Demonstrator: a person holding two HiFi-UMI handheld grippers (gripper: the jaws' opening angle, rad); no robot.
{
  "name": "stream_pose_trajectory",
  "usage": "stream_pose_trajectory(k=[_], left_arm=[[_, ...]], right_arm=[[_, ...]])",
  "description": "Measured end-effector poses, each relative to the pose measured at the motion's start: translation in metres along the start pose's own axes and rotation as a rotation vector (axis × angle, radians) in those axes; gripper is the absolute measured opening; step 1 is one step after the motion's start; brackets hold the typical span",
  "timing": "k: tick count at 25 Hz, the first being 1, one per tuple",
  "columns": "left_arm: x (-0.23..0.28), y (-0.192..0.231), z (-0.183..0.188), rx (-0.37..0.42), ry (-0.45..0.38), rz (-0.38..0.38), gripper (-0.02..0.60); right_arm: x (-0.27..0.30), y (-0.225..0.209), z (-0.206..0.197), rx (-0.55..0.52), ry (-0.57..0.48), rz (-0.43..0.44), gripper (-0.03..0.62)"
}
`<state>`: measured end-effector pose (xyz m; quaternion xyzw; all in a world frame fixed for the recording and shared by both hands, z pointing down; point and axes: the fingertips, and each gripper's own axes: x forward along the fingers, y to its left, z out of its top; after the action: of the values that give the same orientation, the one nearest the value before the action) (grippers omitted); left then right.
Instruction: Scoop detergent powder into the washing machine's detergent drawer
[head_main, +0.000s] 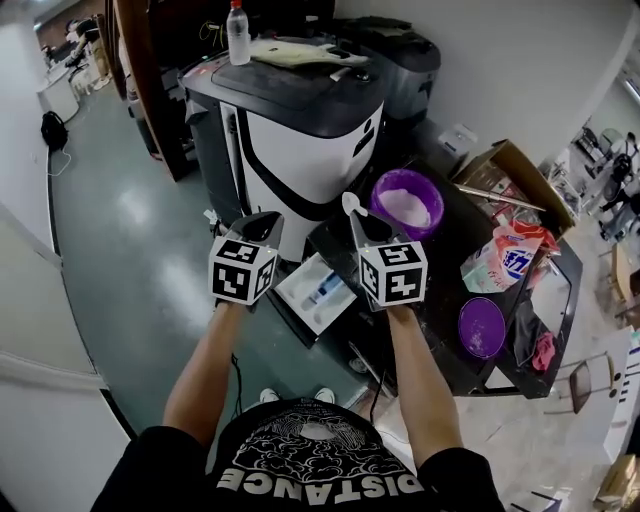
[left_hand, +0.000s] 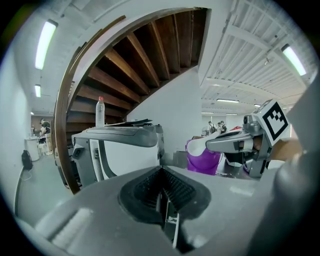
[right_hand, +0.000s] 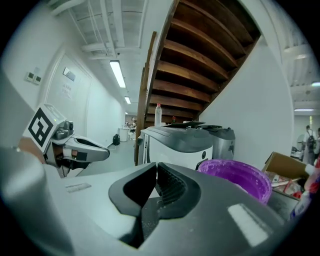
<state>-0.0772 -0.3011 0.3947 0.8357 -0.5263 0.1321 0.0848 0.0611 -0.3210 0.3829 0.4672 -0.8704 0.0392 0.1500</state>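
Note:
My right gripper is shut on a white spoon, held up left of the purple bowl of white powder. From the left gripper view the spoon sticks out of the right gripper in front of the bowl. I cannot tell whether the spoon carries powder. The detergent drawer stands pulled open below and between both grippers, at the front of the washing machine. My left gripper is shut on nothing, level with the right one, left of the drawer.
A plastic bottle and flat items lie on the machine's top. The dark table carries a detergent bag, a purple lid and a cardboard box. Green floor spreads to the left.

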Motion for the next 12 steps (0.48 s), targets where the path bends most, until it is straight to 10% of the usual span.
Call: stream_pose_trajectory(k=[12], left_arm=[[-0.020,0.014,0.009,-0.025,-0.025,0.052,0.000]], right_arm=[[-0.006,0.001,0.014,0.058,-0.036,0.010,0.035]])
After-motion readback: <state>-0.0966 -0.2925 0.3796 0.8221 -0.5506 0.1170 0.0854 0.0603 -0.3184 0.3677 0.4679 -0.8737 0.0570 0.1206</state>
